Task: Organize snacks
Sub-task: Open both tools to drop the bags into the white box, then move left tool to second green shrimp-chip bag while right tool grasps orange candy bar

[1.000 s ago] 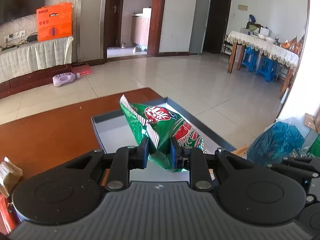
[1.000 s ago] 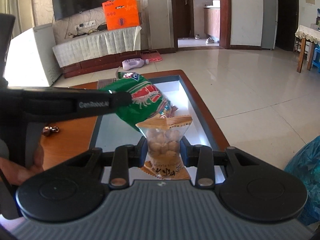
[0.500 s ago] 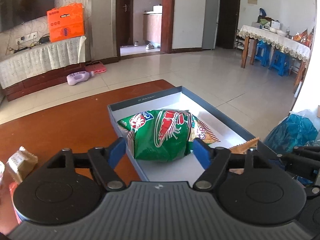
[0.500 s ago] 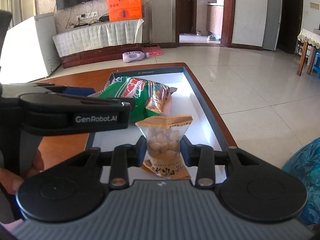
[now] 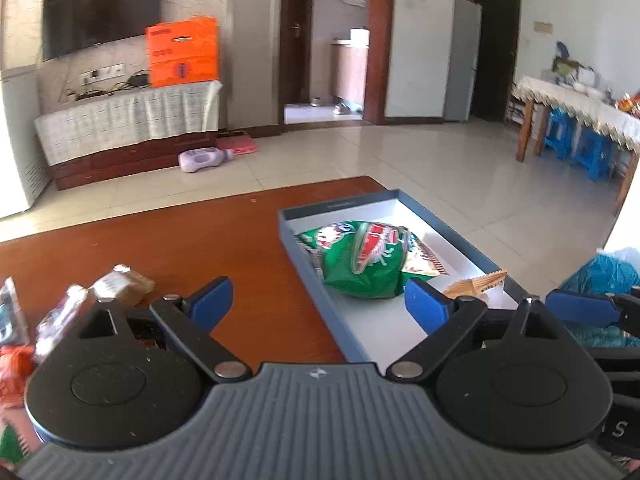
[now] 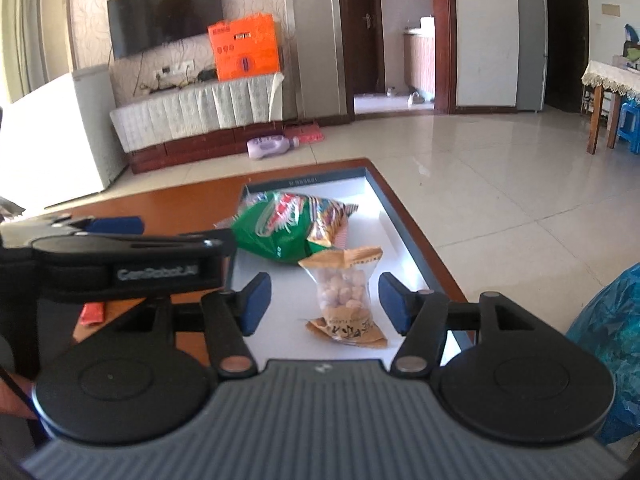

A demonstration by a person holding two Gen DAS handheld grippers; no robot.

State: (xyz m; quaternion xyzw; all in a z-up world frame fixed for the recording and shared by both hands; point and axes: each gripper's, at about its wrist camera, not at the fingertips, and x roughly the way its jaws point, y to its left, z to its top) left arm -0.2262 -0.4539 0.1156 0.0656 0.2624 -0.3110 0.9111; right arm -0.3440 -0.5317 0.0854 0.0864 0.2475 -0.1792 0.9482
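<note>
A green chip bag (image 5: 362, 258) lies in the shallow blue-rimmed white tray (image 5: 304, 254) on the brown table. It also shows in the right wrist view (image 6: 288, 226). A small clear-and-orange nut packet (image 6: 346, 296) lies in the tray (image 6: 404, 220) in front of the chip bag; its orange top edge shows in the left wrist view (image 5: 474, 284). My left gripper (image 5: 320, 304) is open and empty, over the tray's left rim. My right gripper (image 6: 326, 302) is open, its fingers apart on either side of the nut packet.
Several loose snack packets (image 5: 120, 284) lie on the table (image 5: 160, 248) left of the tray. A red packet (image 6: 92, 314) lies under the left gripper's body (image 6: 120, 264). A blue plastic bag (image 6: 608, 328) sits right of the table. The table's far edge meets tiled floor.
My left gripper let go of the chip bag into the tray, opened and drew back left. My right gripper opened and released the nut packet, which now lies in the tray.
</note>
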